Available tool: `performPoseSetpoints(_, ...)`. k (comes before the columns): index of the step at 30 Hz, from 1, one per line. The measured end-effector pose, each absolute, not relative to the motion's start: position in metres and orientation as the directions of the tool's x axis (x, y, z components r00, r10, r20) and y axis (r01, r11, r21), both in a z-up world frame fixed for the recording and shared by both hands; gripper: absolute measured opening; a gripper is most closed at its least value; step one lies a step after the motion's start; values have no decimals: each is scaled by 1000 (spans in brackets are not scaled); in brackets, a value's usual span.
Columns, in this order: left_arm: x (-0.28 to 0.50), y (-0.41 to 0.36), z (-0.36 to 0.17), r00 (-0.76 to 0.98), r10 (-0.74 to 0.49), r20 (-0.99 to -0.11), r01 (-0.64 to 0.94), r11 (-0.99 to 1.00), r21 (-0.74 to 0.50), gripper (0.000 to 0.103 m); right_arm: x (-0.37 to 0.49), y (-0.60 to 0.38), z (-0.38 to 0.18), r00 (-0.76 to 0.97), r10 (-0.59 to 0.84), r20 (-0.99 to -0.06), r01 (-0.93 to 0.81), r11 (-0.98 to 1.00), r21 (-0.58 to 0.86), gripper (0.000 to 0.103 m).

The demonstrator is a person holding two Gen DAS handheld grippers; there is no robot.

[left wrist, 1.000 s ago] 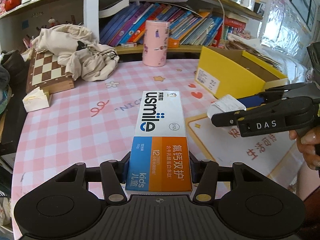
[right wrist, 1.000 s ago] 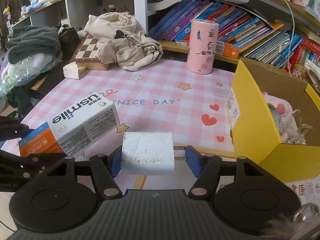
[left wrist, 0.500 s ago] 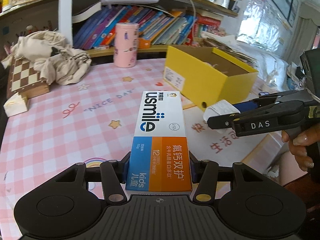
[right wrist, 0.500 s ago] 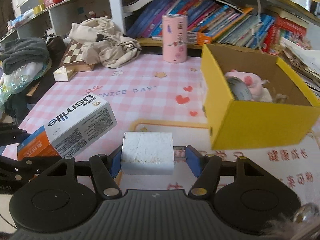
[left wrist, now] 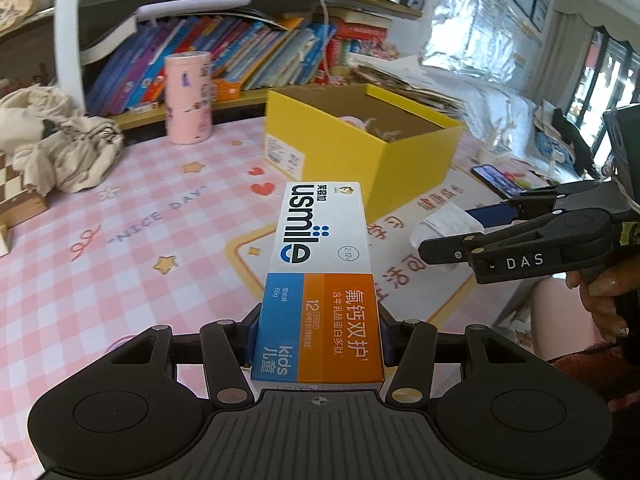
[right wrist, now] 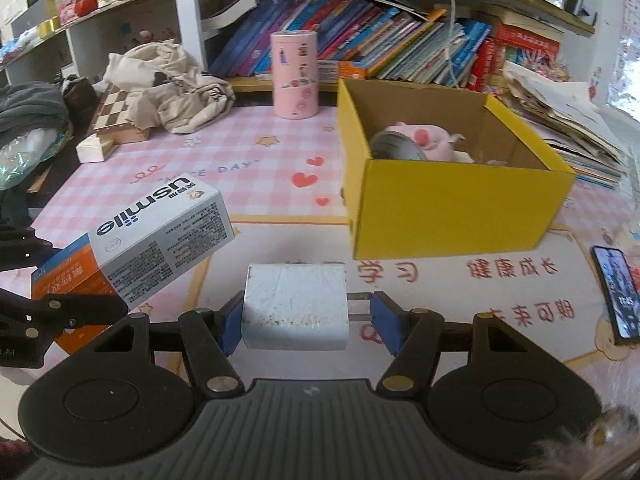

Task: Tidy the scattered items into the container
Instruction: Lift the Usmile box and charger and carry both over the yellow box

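My left gripper [left wrist: 318,338] is shut on a long usmile toothpaste box [left wrist: 320,276], held above the table and pointing toward the yellow box [left wrist: 404,160]. The same toothpaste box shows at the left of the right wrist view [right wrist: 148,240]. My right gripper [right wrist: 306,318] is shut on a white charger plug [right wrist: 294,306], its prongs against the right pad. It also shows in the left wrist view [left wrist: 448,224], to the right of the toothpaste box. The open yellow box [right wrist: 452,204] holds a pink plush toy [right wrist: 424,140] and a grey round item.
A pink cylinder tin [right wrist: 295,76] stands behind the box. A beige cloth heap [right wrist: 176,84] and a chessboard [right wrist: 114,114] lie at the back left. A phone [right wrist: 616,292] lies at the right on the table. Bookshelves line the back.
Both grippers have moved right and closer to the yellow box, still holding their items. The box now sits nearer and more central in both views.
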State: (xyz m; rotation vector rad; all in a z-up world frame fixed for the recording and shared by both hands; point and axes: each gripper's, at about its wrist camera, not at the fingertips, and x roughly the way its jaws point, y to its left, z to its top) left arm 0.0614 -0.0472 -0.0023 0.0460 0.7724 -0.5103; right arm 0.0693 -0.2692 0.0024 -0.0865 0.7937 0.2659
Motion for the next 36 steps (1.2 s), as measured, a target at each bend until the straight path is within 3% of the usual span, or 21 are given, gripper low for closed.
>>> performPoseSetpoints(22, 84, -129, -4, 507, -525, -684, 609, 779, -148, 51, 75, -347, 1, 696, 75, -714, -103, 995, 4, 63)
performPoseSetpoints(36, 125, -209, 12, 496, -564, -660, 658, 740, -139, 51, 114, -425, 14, 708, 84, -702, -84, 996, 34, 63)
